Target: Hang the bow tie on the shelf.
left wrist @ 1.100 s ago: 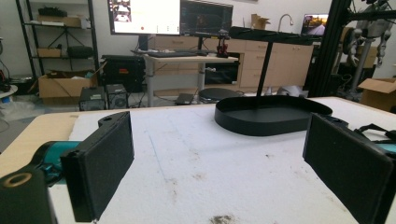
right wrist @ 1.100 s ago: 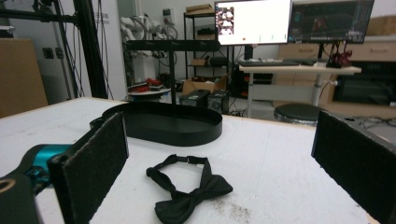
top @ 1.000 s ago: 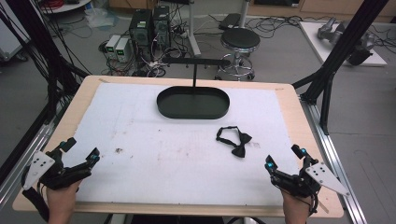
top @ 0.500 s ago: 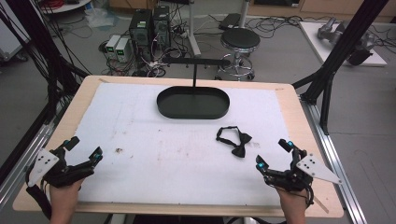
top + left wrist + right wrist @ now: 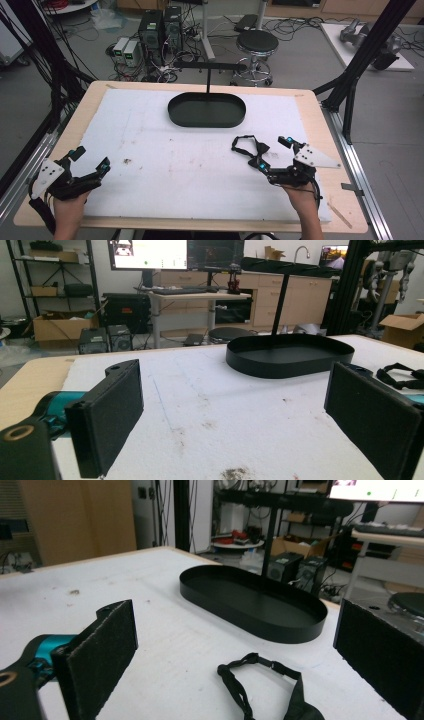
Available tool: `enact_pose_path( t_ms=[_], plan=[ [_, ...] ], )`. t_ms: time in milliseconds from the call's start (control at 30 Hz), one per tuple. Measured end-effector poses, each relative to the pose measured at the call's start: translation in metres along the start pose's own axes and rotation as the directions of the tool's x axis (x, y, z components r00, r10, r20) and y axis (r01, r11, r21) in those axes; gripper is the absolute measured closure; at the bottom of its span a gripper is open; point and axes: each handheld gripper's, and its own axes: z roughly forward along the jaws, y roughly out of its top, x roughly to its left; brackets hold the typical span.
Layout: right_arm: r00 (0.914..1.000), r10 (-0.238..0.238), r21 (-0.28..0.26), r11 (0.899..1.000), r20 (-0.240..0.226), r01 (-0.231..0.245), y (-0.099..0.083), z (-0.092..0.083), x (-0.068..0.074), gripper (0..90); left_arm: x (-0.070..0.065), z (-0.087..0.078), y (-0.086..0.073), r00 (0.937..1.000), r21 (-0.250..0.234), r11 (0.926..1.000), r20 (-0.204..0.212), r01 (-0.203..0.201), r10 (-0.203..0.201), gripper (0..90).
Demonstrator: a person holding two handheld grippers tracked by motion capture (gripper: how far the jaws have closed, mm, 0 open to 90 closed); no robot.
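bow tie [image 5: 250, 147] sits just in front of the oval black tray [image 5: 206, 110], strap end toward it | right gripper [image 5: 273, 155] right beside it, jaws wide apart, nothing held | left gripper [image 5: 91, 160] also spread, way farther off

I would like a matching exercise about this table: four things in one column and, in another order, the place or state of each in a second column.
Things:
1. bow tie
2. oval tray
3. left gripper
4. right gripper

Places or states:
a. open, at the near left of the table
b. empty, at the far middle of the white mat
c. open, right next to the bow tie
d. lies flat on the mat, on the right

Pairs: 1-d, 2-b, 3-a, 4-c
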Motion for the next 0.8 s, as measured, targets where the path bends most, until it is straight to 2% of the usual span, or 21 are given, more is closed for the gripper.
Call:
enact_pose_path(
  t_ms=[33, 67, 100, 133, 167, 200, 233, 300, 367, 500, 533, 600, 700, 733, 800],
  plan=[
    [1.0, -0.002, 0.011, 1.0, -0.008, 0.002, -0.001, 0.004, -0.002, 2.9, 0.0, 0.0, 0.0, 1.0, -0.001, 1.0, 0.0, 0.0, 0.0, 9.3],
    [0.9997, 0.011, 0.046, 0.999, -0.022, -0.01, -0.003, 0.013, -0.003, 2.9, 0.0, 0.0, 0.0, 1.0, -0.001, 1.0, 0.0, 0.001, -0.001, 9.3],
    [0.9997, 0.011, 0.046, 0.999, -0.022, -0.01, -0.003, 0.013, -0.003, 2.9, 0.0, 0.0, 0.0, 1.0, 0.001, 1.0, -0.002, 0.001, -0.001, 9.3],
    [0.9997, 0.005, 0.086, 0.996, -0.022, -0.003, -0.007, 0.023, -0.005, 2.9, 0.001, 0.0, 0.0, 1.0, -0.001, 1.0, -0.001, 0.004, -0.004, 9.3],
    [0.9997, 0.005, 0.086, 0.996, -0.022, -0.003, -0.007, 0.023, -0.005, 2.9, 0.001, 0.0, 0.0, 1.0, -0.001, 1.0, -0.001, 0.004, -0.004, 9.3],
    [0.9994, 0.001, 0.13, 0.992, -0.033, 0.003, -0.012, 0.033, -0.007, 2.9, 0.001, 0.0, 0.0, 1.0, 0.001, 1.0, -0.003, 0.004, -0.004, 9.3],
    [0.9995, -0.005, 0.149, 0.989, -0.03, 0.01, -0.014, 0.037, -0.009, 2.9, 0.001, 0.0, 0.0, 1.0, 0.002, 1.0, -0.003, 0.004, -0.004, 9.3],
    [0.9995, -0.012, 0.163, 0.987, -0.029, 0.017, -0.016, 0.041, -0.01, 2.9, 0.002, 0.0, -0.001, 1.0, 0.002, 1.0, -0.002, 0.005, -0.005, 9.3],
    [0.9995, 0.003, 0.195, 0.981, -0.033, 0.004, -0.02, 0.048, -0.013, 3.3, 0.002, 0.001, -0.001, 1.0, 0.003, 1.0, -0.002, 0.007, -0.007, 9.3],
    [0.9984, 0.01, 0.269, 0.963, -0.056, 0.005, -0.029, 0.061, -0.015, 7.6, 0.002, 0.001, -0.002, 1.0, 0.006, 1.0, 0.001, 0.008, -0.008, 9.3],
    [0.9984, 0.01, 0.269, 0.963, -0.056, 0.005, -0.029, 0.061, -0.015, 7.6, 0.002, 0.002, -0.002, 1.0, 0.006, 0.9999, 0.002, 0.008, -0.008, 9.3],
    [0.9979, 0.002, 0.3, 0.954, -0.064, 0.017, -0.032, 0.065, -0.016, 18.2, 0.002, 0.002, -0.002, 1.0, 0.01, 0.9999, 0.002, 0.008, -0.008, 9.3],
    [0.9977, -0.005, 0.329, 0.944, -0.067, 0.026, -0.036, 0.069, -0.017, 19.2, 0.002, 0.002, -0.002, 1.0, 0.012, 0.9999, 0.002, 0.007, -0.007, 9.3],
    [0.9982, 0.006, 0.352, 0.936, -0.06, 0.016, -0.038, 0.072, -0.018, 22.4, 0.002, 0.002, -0.002, 1.0, 0.011, 0.9999, 0.001, 0.008, -0.008, 9.3],
    [0.9984, 0.009, 0.373, 0.928, -0.056, 0.012, -0.04, 0.074, -0.019, 26.2, 0.001, 0.002, -0.002, 1.0, 0.012, 0.9999, 0.001, 0.009, -0.009, 9.3]
  ],
)
